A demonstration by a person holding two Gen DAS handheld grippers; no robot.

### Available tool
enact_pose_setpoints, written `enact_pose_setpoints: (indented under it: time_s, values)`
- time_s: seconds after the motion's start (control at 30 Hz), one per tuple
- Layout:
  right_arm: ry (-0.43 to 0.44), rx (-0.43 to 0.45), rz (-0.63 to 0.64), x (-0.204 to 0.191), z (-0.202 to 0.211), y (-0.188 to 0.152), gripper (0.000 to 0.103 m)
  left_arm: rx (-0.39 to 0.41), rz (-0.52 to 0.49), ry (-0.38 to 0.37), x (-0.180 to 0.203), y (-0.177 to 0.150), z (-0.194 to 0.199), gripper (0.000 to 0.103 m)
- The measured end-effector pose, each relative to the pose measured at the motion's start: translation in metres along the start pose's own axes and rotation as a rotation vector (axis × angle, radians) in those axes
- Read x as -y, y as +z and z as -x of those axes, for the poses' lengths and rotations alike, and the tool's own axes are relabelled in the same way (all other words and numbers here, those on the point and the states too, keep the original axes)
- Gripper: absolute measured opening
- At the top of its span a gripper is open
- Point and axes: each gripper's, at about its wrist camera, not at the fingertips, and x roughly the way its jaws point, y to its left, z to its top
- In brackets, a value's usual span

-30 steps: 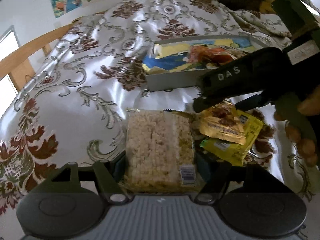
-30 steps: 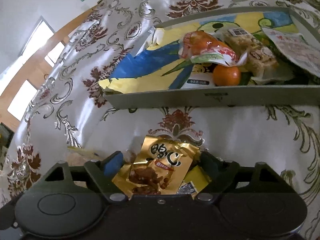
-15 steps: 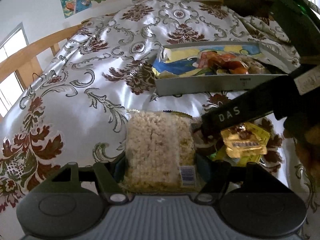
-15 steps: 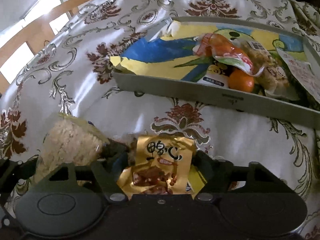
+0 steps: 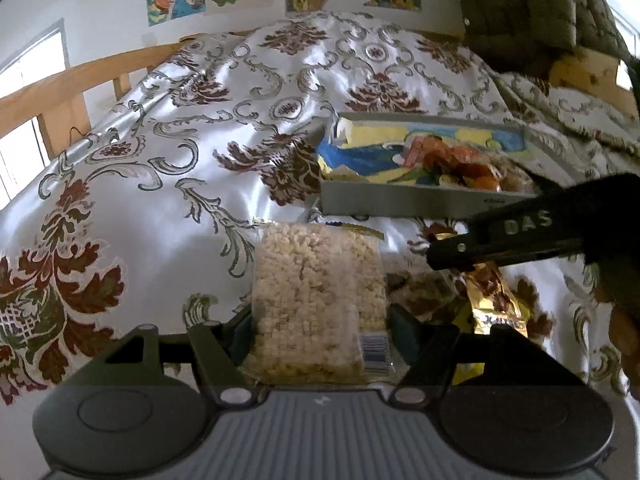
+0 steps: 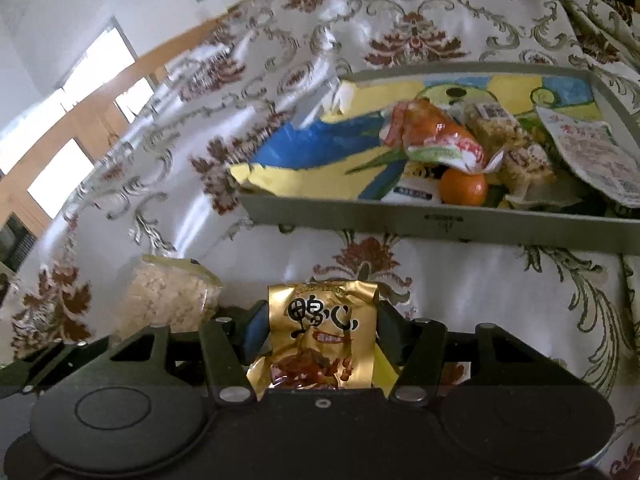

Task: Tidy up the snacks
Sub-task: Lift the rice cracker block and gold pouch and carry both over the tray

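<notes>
My left gripper is shut on a clear pack of puffed-rice cake, held above the cloth. My right gripper is shut on a gold snack packet with black characters. The packet and the right gripper's black body also show at the right of the left wrist view. The rice cake pack shows at the lower left of the right wrist view. Ahead of both stands a grey tray lined with a blue and yellow picture, also in the left wrist view.
The tray holds an orange-red wrapped snack, a mandarin, rice bars and a white packet. A yellow packet lies under the gold one. The patterned satin cloth covers the surface; a wooden rail runs along the left.
Both grippers have risen with their snacks. The right gripper has turned so the gold packet stands more upright. The tray looks a little farther off in the left wrist view.
</notes>
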Motion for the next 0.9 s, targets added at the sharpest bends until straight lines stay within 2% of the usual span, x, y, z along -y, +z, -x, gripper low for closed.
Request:
enact_pose_setpoints:
  time_s: [0.23,0.33,0.47,0.57,0.7,0.9]
  values:
    - [0.032,0.103,0.004,0.013,0.02,-0.001,0.059,0.085,0.031,-0.017,-0.002,0.003,0.006,0.073]
    - [0.037,0.132,-0.023,0.021,0.027,0.001,0.059,0.095,0.07,-0.047,-0.005,0.009,0.007,0.073]
    - [0.04,0.182,-0.041,0.026,0.037,0.011,0.059,0.086,0.156,-0.111,-0.014,0.028,0.009,0.073]
    - [0.046,0.228,-0.055,0.028,0.045,0.023,0.059,0.11,0.157,-0.108,-0.013,0.047,0.008,0.073]
    - [0.036,0.289,-0.045,0.03,0.052,0.043,0.059,0.132,0.144,-0.142,-0.005,0.076,-0.005,0.073]
    - [-0.019,0.372,-0.053,0.054,0.048,0.076,0.059,0.153,0.16,-0.201,0.012,0.122,-0.044,0.073]
